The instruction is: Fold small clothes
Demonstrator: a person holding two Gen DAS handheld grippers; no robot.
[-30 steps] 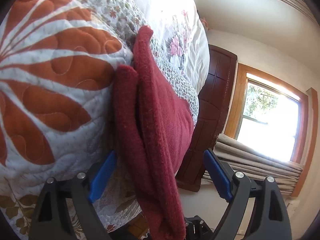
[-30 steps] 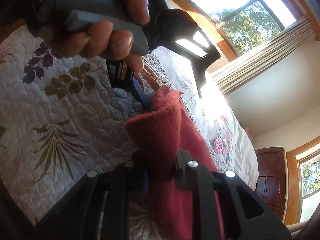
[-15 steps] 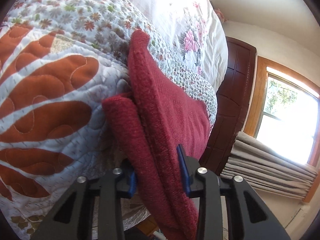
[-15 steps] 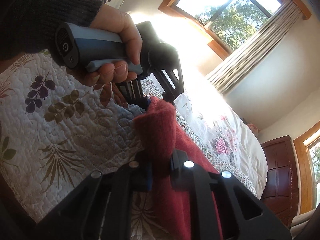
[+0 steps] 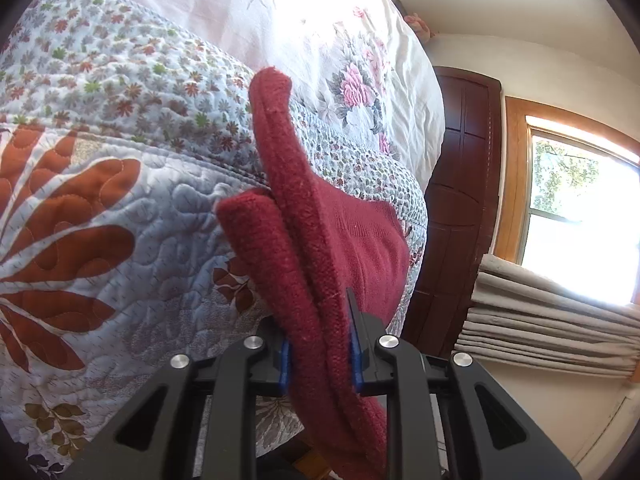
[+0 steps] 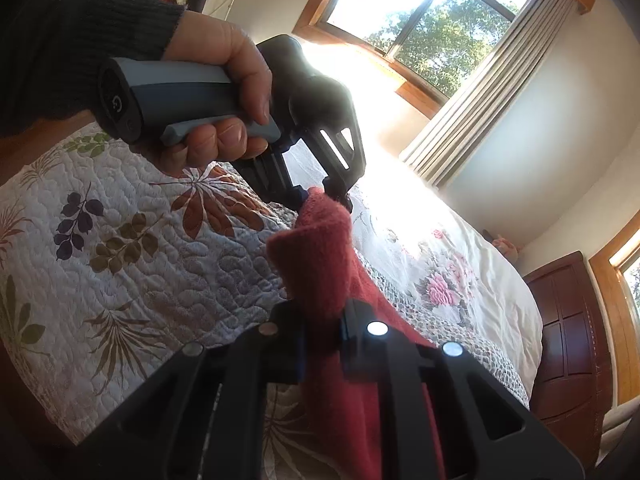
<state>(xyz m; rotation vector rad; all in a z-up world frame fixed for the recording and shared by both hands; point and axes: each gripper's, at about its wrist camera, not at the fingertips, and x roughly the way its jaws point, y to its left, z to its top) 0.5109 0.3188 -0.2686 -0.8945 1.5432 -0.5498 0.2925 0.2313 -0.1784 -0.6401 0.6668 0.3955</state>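
Red cloth (image 5: 320,216) held up over quilt (image 5: 100,208), doubled along its edge. Left gripper (image 5: 320,352) jaws clamped on one end; right gripper (image 6: 322,332) jaws clamped on the other. Hand (image 6: 216,92) grips left handle. Window (image 6: 412,20) behind.

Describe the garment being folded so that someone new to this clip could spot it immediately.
Start at the bed, covered by a white quilt printed with rust-orange leaves. On it, beside the small-flowered border, lies a dark red fleecy garment, folded into layers. It is the only plain, solid-coloured cloth there, and both the left gripper and the right gripper are clamped on it.
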